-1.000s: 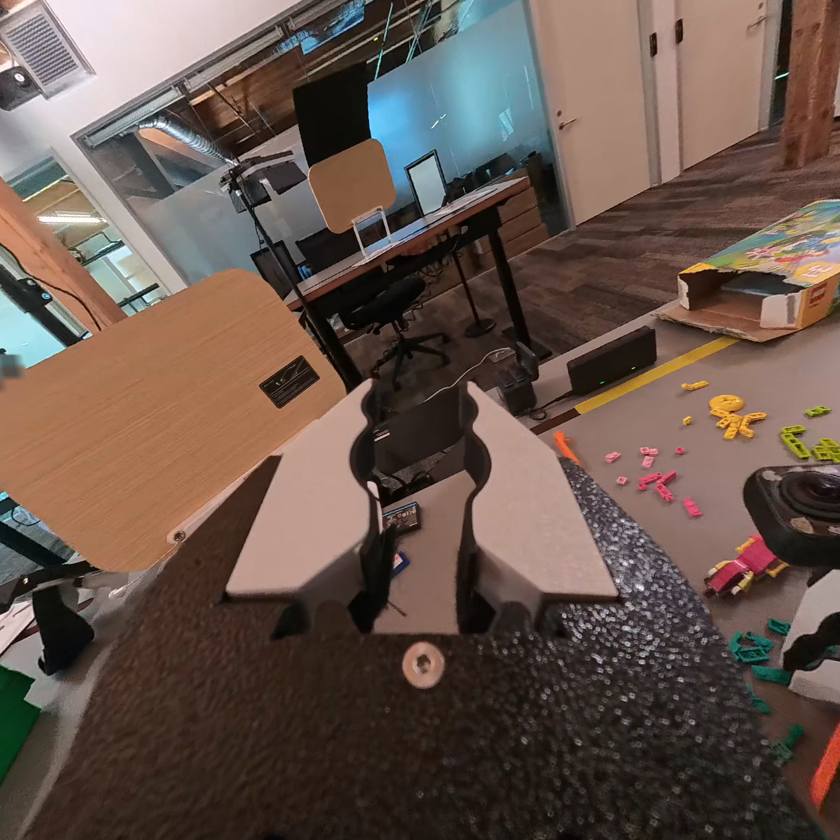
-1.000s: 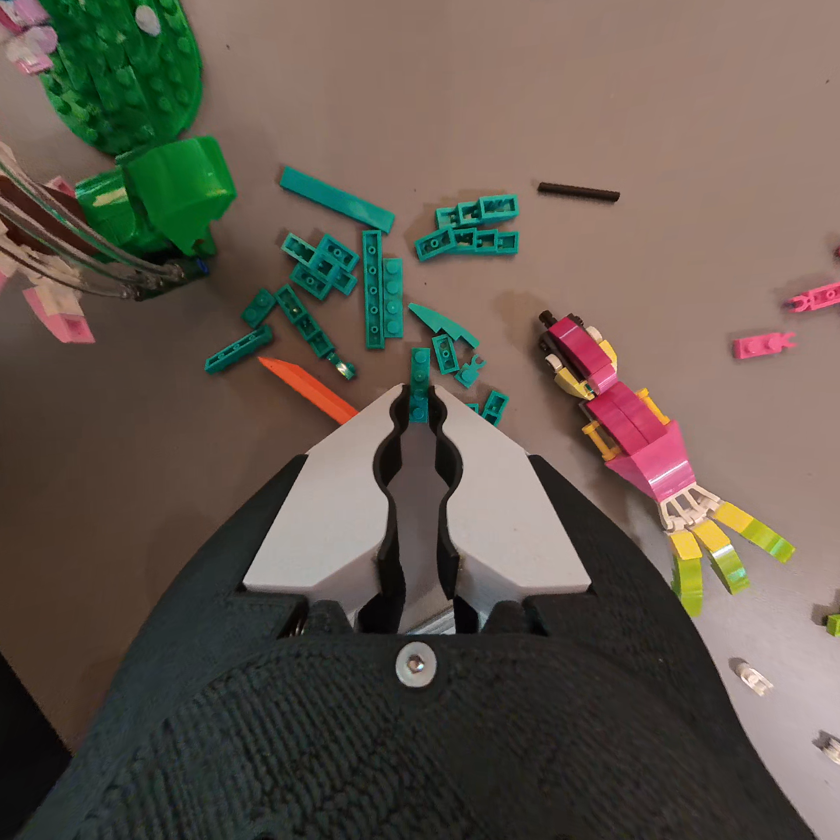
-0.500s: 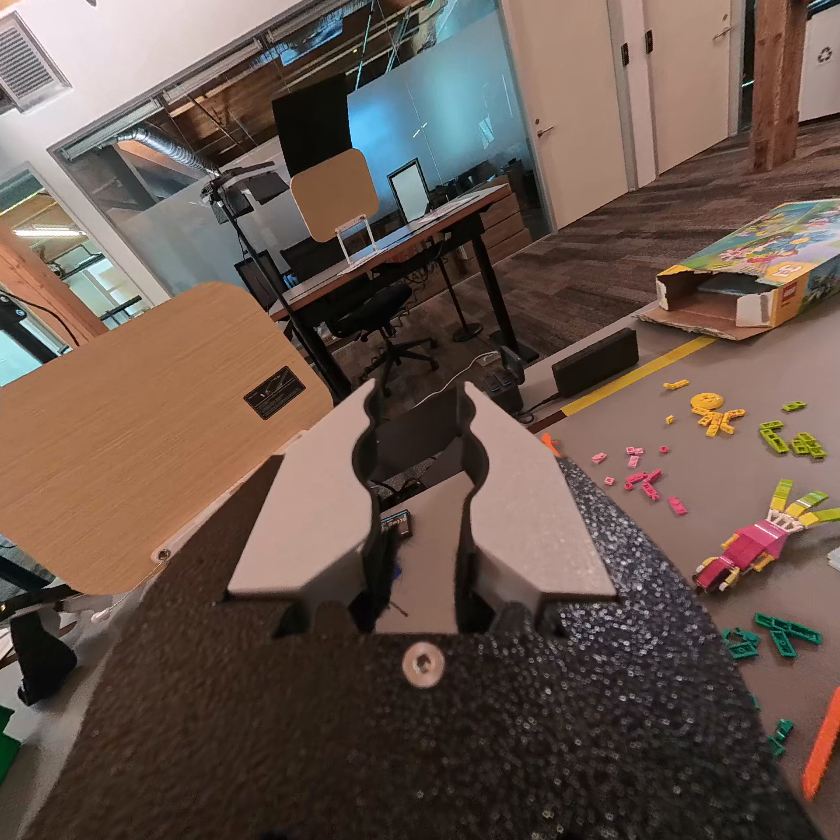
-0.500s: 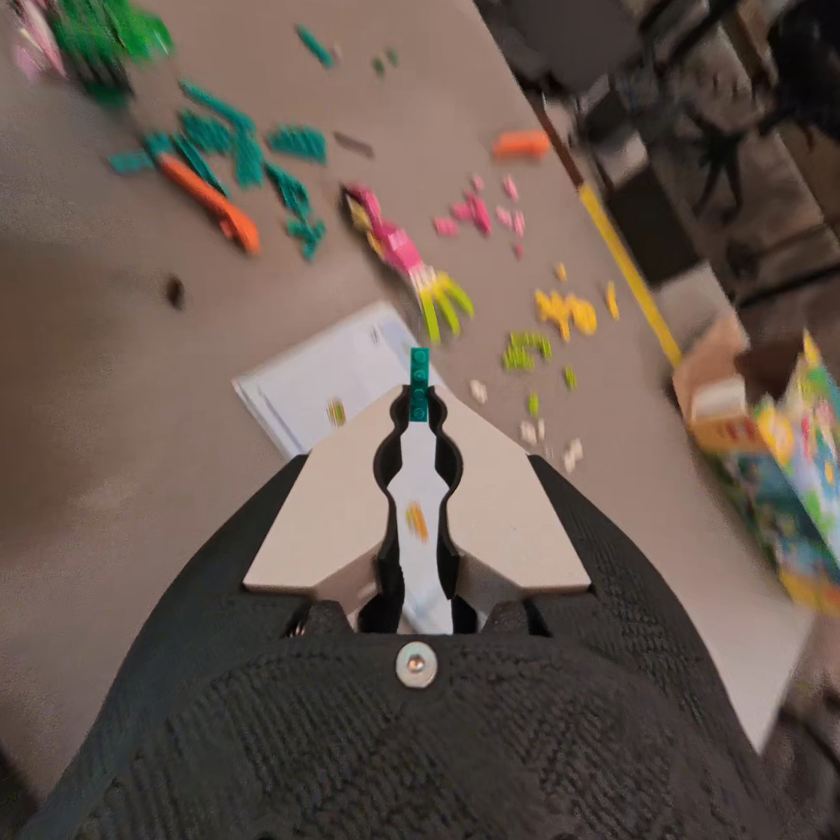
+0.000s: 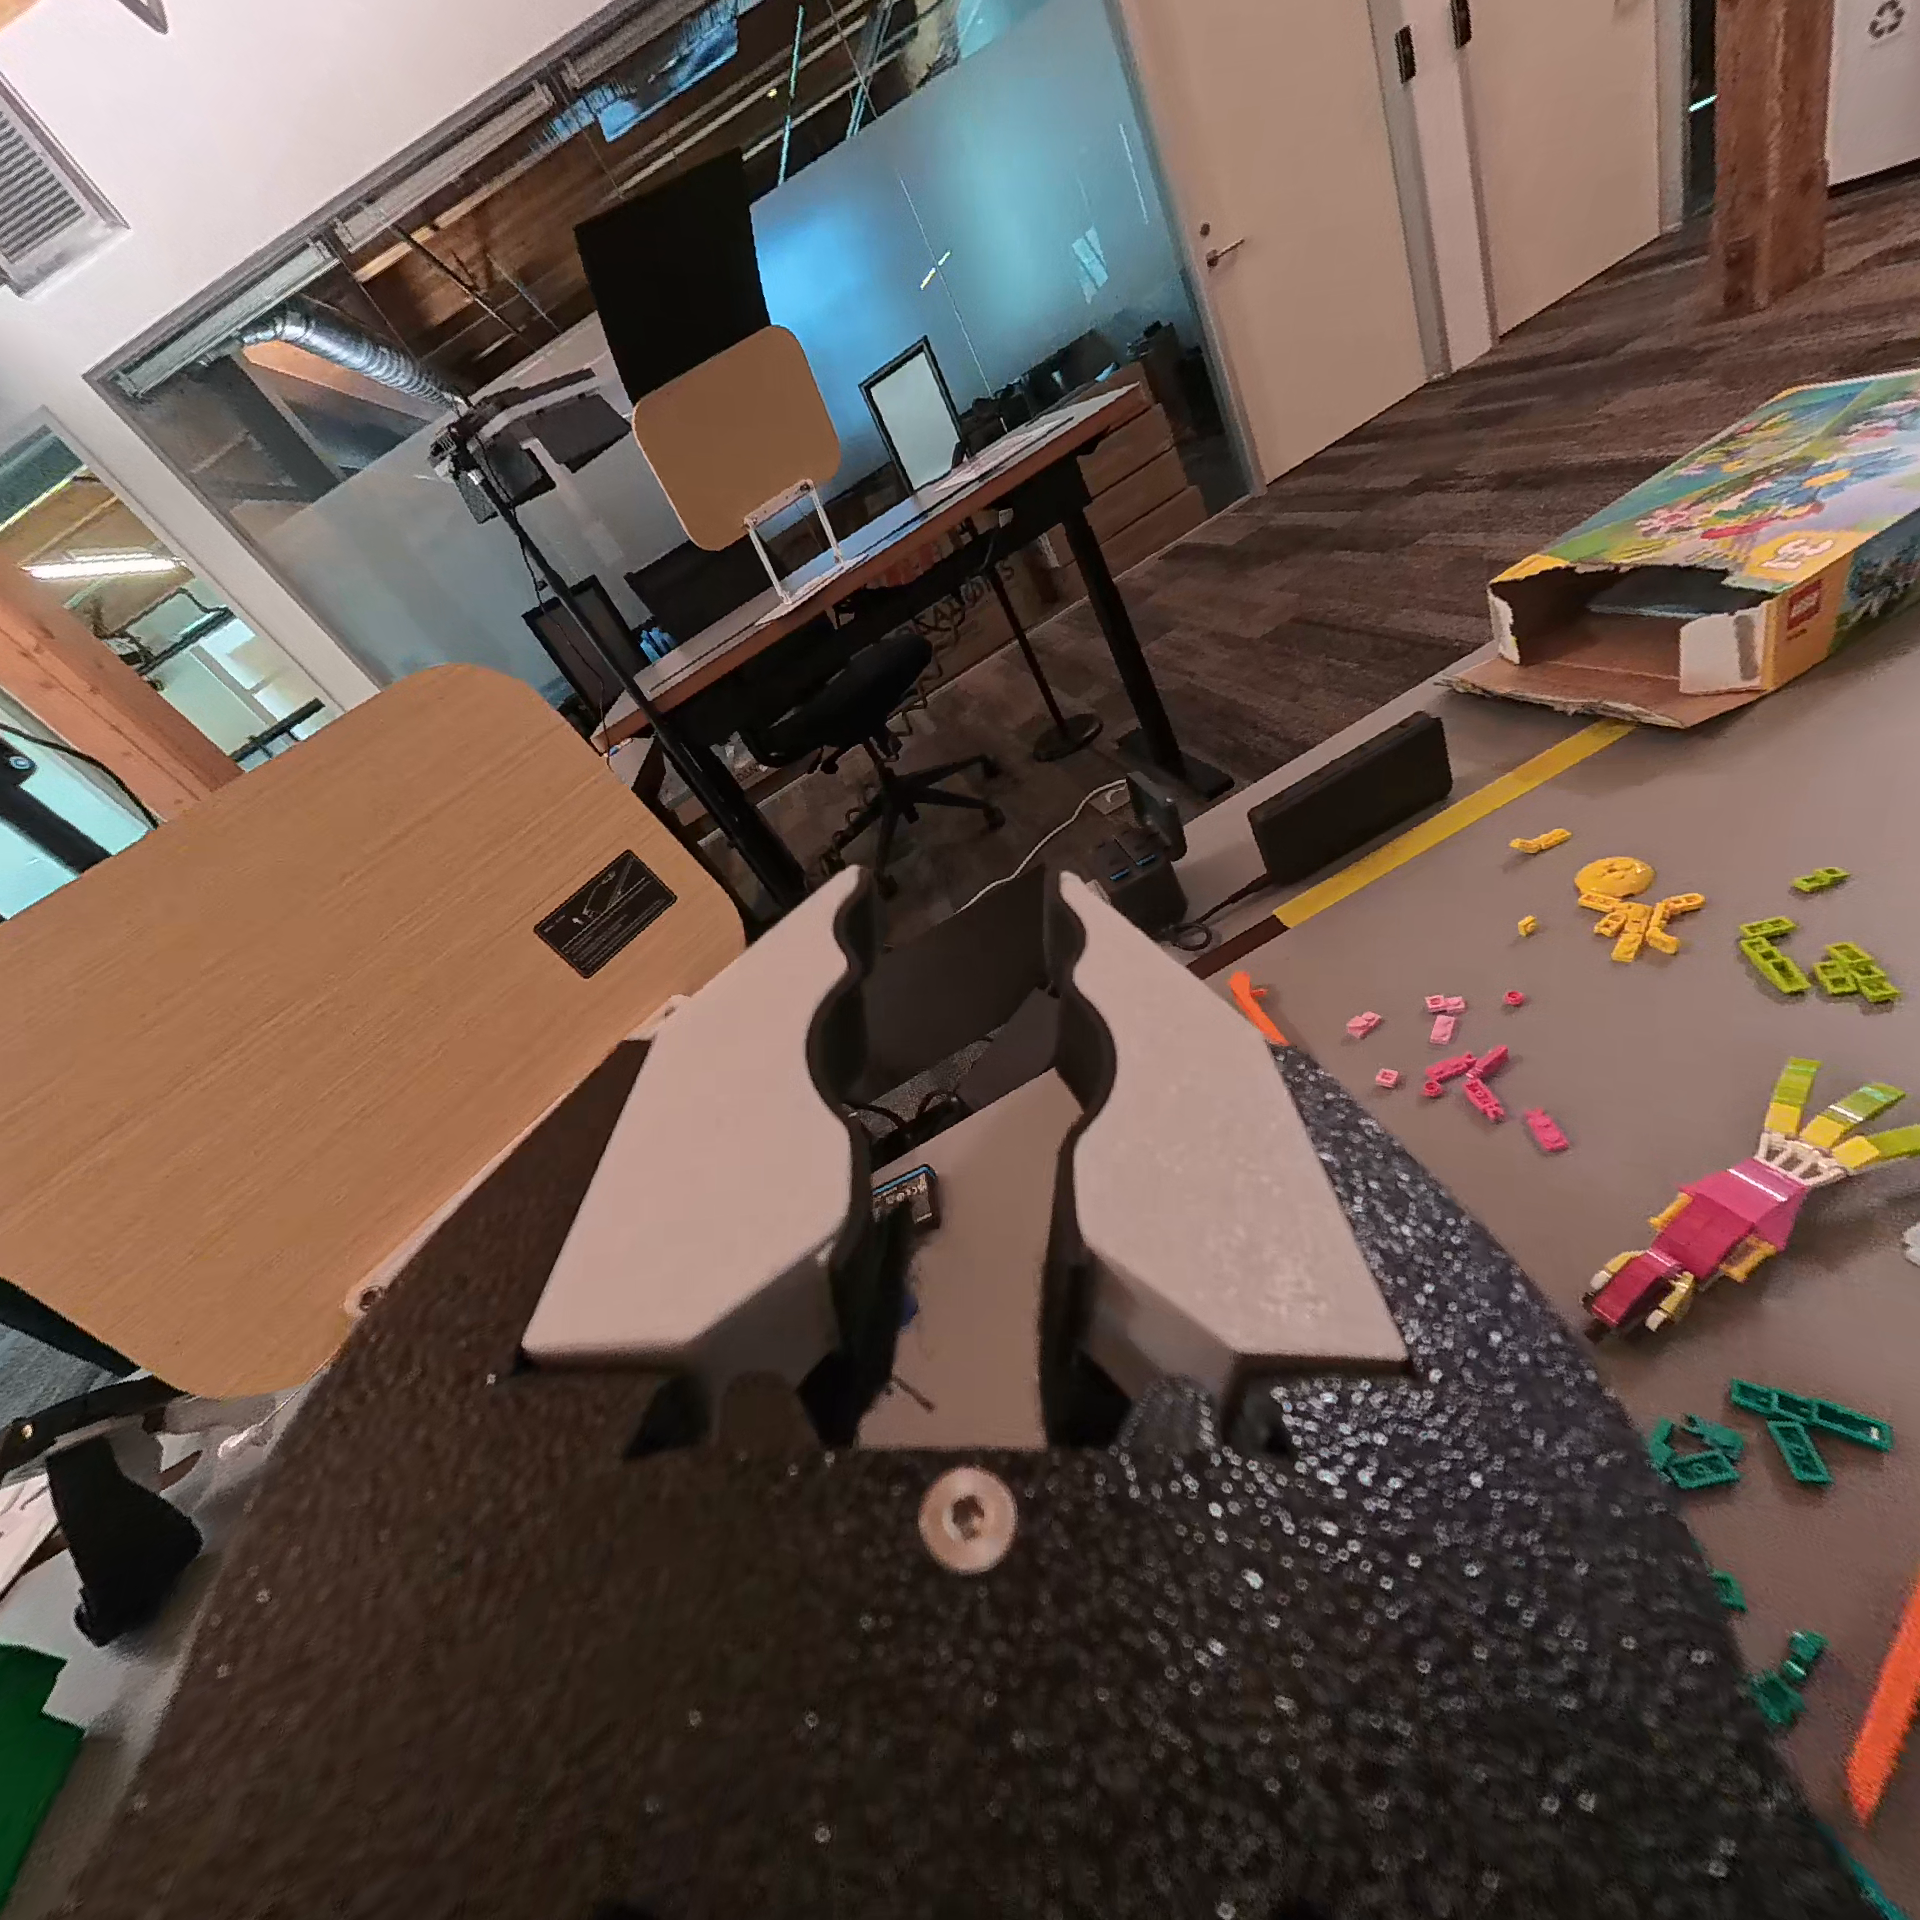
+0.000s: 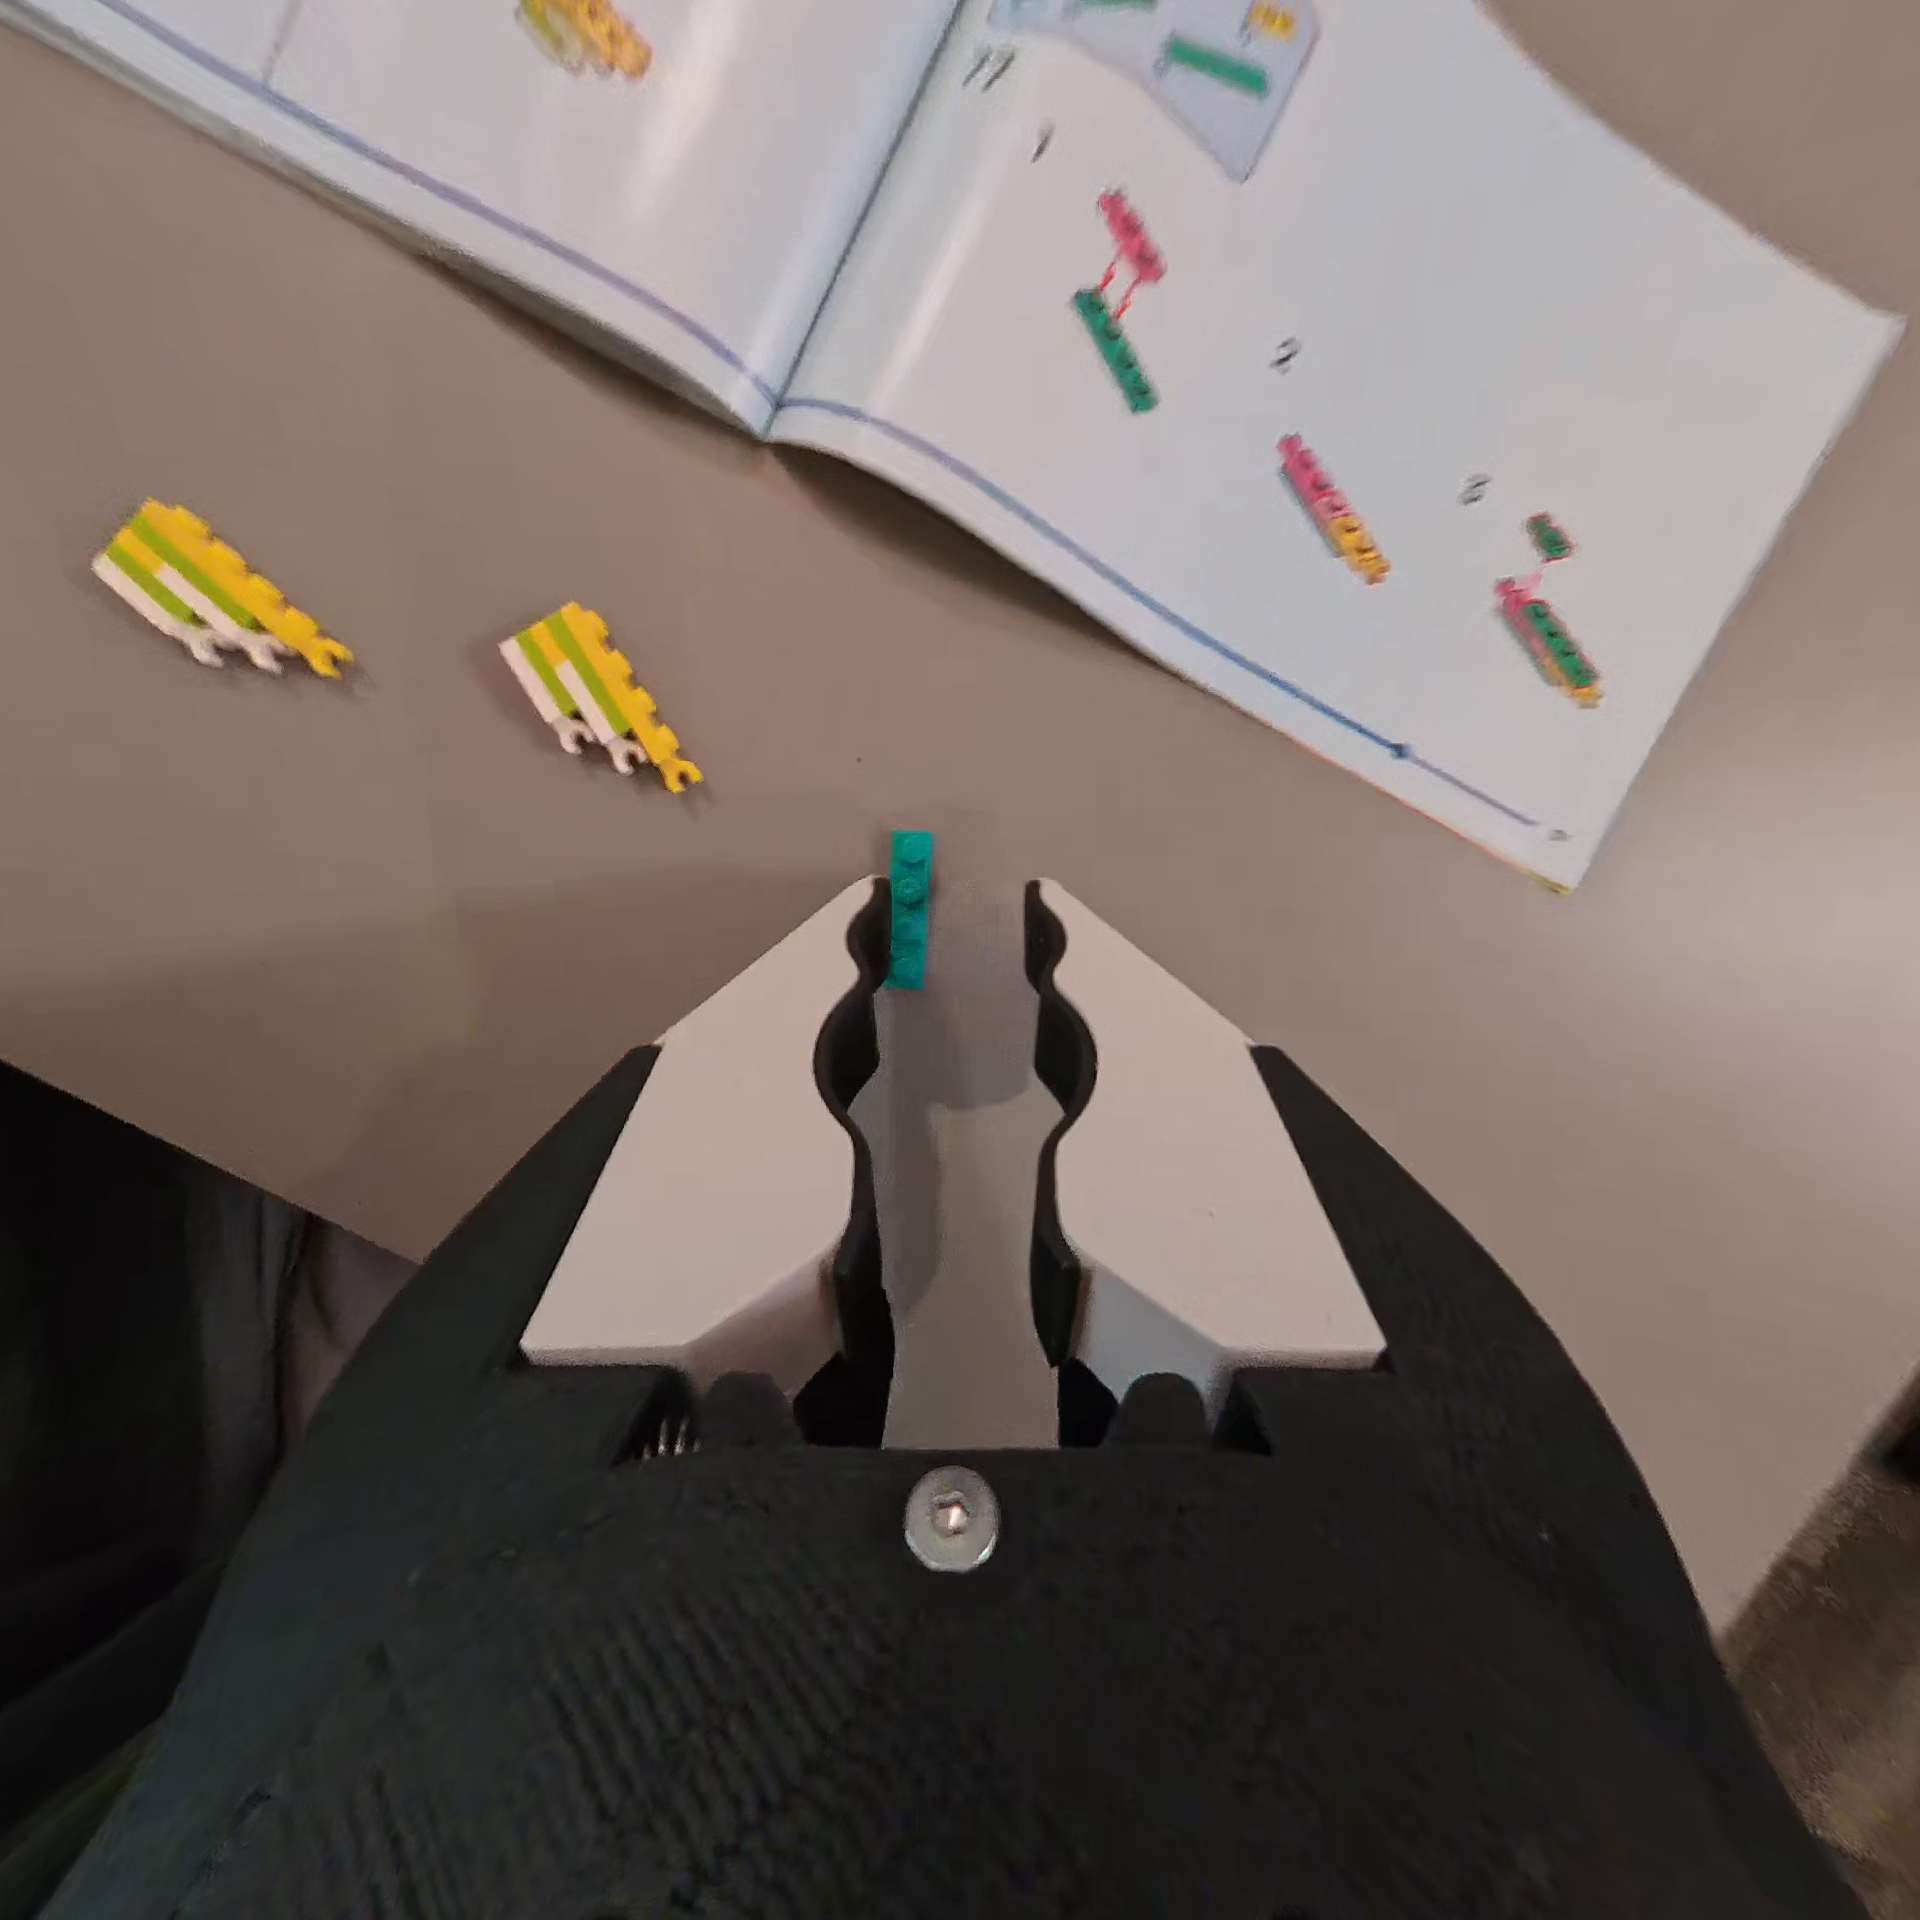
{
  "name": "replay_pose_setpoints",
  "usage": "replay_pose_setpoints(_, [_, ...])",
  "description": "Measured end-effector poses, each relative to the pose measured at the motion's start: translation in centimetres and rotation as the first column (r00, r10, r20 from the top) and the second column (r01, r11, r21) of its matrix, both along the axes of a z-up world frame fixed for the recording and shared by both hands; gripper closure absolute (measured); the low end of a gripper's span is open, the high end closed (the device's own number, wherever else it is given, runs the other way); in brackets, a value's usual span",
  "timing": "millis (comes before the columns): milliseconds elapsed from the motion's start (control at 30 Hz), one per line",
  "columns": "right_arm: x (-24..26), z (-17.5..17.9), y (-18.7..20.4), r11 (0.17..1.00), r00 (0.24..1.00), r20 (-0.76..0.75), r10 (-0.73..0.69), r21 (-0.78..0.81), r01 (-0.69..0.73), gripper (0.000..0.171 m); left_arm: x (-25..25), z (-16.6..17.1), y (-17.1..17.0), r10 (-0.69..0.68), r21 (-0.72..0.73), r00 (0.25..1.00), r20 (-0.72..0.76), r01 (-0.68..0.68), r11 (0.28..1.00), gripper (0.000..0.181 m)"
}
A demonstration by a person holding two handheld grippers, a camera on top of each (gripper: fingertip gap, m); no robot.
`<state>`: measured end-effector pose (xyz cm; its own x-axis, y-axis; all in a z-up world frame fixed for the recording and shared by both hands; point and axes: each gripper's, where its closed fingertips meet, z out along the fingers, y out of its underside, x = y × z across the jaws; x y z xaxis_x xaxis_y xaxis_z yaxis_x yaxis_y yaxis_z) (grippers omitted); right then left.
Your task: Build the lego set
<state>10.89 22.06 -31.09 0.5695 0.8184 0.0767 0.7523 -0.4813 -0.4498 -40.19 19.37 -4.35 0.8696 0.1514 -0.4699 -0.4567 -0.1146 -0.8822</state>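
My right gripper (image 6: 951, 894) is open just above the grey table (image 6: 364, 395). A small teal plate (image 6: 910, 909) sits between its tips, against the left finger (image 6: 727, 1143); I cannot tell whether it rests on the table. An open instruction booklet (image 6: 1039, 312) lies just beyond it. Two yellow, lime and white wing builds (image 6: 223, 592) (image 6: 597, 691) lie to the left. My left gripper (image 5: 961, 894) is open and empty, raised and pointing past the table's far edge. A pink build with lime and yellow fingers (image 5: 1735, 1216) lies to its right.
In the left wrist view, loose teal pieces (image 5: 1787, 1423), pink pieces (image 5: 1465, 1070), yellow pieces (image 5: 1631, 909) and lime pieces (image 5: 1829, 961) are spread on the table. An orange tool (image 5: 1886, 1704), a torn set box (image 5: 1766, 561), a black brick (image 5: 1351, 795) and a wooden panel (image 5: 312, 987) are around.
My right gripper carried the teal plate from the teal pile to the spot in front of the booklet, and its jaws have opened. My left gripper stayed raised and shifted only slightly.
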Motion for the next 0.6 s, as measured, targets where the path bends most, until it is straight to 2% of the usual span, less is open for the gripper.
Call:
replay_pose_setpoints(33, [0.0,1.0,0.5,0.999,1.000,-0.019,-0.017,0.035,0.017,0.147,0.0,0.1,-0.1,0.000,0.007,1.000,0.004,0.000,1.000,0.152])
replay_pose_setpoints(133, [-3.5,5.1,1.9,0.989,0.983,-0.185,-0.018,0.139,0.044,0.149,0.0,0.4,-0.2,-0.006,0.022,1.000,0.022,0.006,1.000,0.152])
replay_pose_setpoints(200, [-10.0,7.5,1.4,0.985,0.922,-0.377,0.086,0.173,-0.021,0.151,0.0,0.5,-0.2,-0.010,0.023,1.000,0.025,0.009,1.000,0.152])
replay_pose_setpoints(267, [-17.3,8.0,-0.5,0.976,0.857,-0.470,0.211,0.155,-0.155,0.153,0.0,0.4,-0.3,-0.011,0.020,1.000,0.022,0.010,1.000,0.151])
replay_pose_setpoints(433, [-33.3,5.2,-5.6,0.848,0.747,-0.438,0.499,0.070,-0.525,0.160,-0.2,0.9,-0.8,-0.018,0.044,0.999,0.027,0.017,0.999,0.152])
replay_pose_setpoints(500, [-37.4,3.4,-6.4,0.797,0.733,-0.367,0.573,0.041,-0.602,0.161,-0.3,1.1,-1.0,-0.022,0.052,0.999,0.035,0.020,0.998,0.152])
replay_pose_setpoints(600, [-40.1,0.7,-6.8,0.757,0.737,-0.246,0.630,-0.018,-0.653,0.162,-0.6,1.3,-1.4,-0.021,0.064,0.999,0.044,0.019,0.998,0.151])
